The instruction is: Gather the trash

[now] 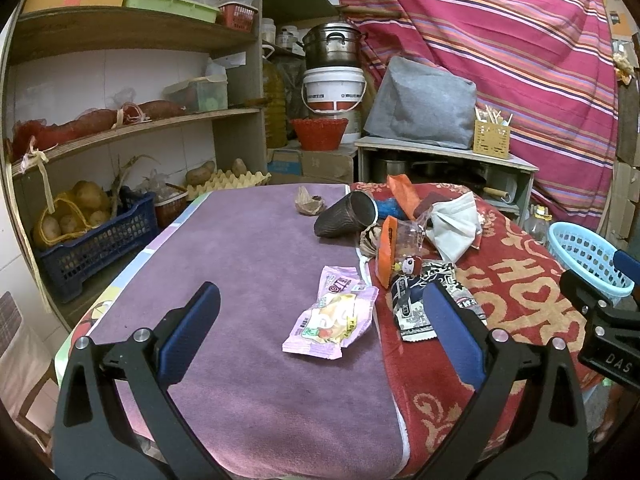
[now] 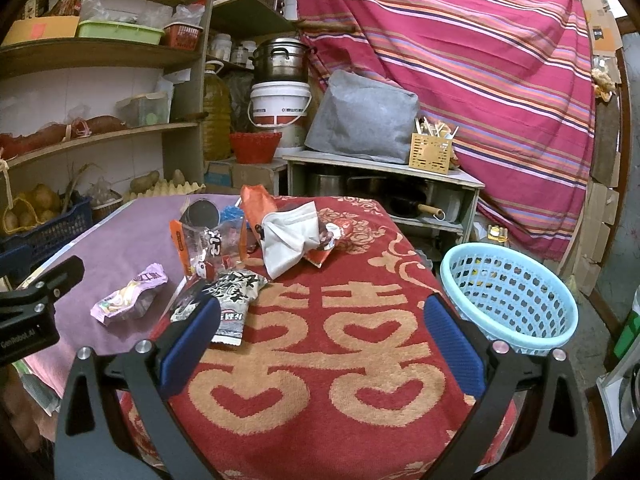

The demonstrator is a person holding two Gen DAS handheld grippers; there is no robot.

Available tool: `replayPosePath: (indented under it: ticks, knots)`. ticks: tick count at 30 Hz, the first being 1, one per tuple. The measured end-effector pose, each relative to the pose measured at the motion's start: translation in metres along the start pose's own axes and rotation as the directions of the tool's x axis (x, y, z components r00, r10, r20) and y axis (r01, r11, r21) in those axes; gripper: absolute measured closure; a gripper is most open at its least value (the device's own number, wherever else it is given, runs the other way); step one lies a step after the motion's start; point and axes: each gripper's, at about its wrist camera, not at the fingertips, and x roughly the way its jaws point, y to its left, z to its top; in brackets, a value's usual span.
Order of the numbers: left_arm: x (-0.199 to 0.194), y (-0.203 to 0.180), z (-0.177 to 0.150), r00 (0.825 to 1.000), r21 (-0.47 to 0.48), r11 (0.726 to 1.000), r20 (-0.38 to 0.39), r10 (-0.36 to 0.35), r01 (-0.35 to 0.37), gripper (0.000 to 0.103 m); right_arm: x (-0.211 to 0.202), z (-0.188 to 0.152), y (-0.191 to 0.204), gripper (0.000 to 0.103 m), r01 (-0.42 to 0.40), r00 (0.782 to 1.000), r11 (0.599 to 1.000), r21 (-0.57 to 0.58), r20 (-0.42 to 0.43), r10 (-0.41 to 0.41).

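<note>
A: What's the left gripper (image 1: 320, 336) doing?

B: Its blue pads are spread wide with nothing between them, poised over the purple towel (image 1: 248, 264). The pink snack wrapper (image 1: 334, 314) lies flat on that towel just ahead, in line with the gap and nearer the right-hand pad.

A: And further right?

B: Beyond the right-hand pad, on the edge of the red towel (image 1: 516, 280), sits a black-and-white printed wrapper (image 1: 416, 308). Ahead of it is a heap: an orange-edged clear bag (image 1: 394, 248), a crumpled white face mask (image 1: 456, 228) and a dark paper cup (image 1: 346, 218) lying on its side. A brown paper scrap (image 1: 306, 202) lies well ahead, on the purple towel.

A: The right gripper (image 2: 322, 340)?

B: Also spread apart and holding nothing, above the red towel's gold pattern. The black-and-white wrapper touches its left-hand pad, or sits just behind it; I can't tell which. The heap is ahead and to its left.

A: Where's the bin?

B: The light blue basket (image 2: 510, 300) stands just beyond the right-hand pad, at the table's corner.
</note>
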Motion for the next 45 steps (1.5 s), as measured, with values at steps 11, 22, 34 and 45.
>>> replayPosePath:
  ticks: [11,22,34,45]
  knots:
    - [-0.0001,0.0014,0.0008,1.000,-0.001,1.000,0.001,0.000,0.000,0.005,-0.0024,0.0027,-0.0028,0.004,0.006,1.000,1.000,0.001,-0.002,-0.006]
    - [-0.0001,0.0034,0.0013,1.000,-0.004,1.000,0.000,0.000,0.000,0.005,-0.0028,0.0032,-0.0027,0.004,0.008,1.000,1.000,0.001,-0.002,-0.008]
    - [0.0000,0.0033,0.0013,1.000,-0.005,1.000,-0.001,-0.001,0.000,0.005,-0.0033,0.0033,-0.0030,0.004,0.007,1.000,1.000,0.000,-0.002,-0.007]
    - [0.0000,0.0032,0.0012,1.000,-0.005,1.000,-0.002,-0.001,0.001,0.005,-0.0031,0.0037,-0.0030,0.004,0.007,1.000,1.000,-0.001,-0.002,-0.007]
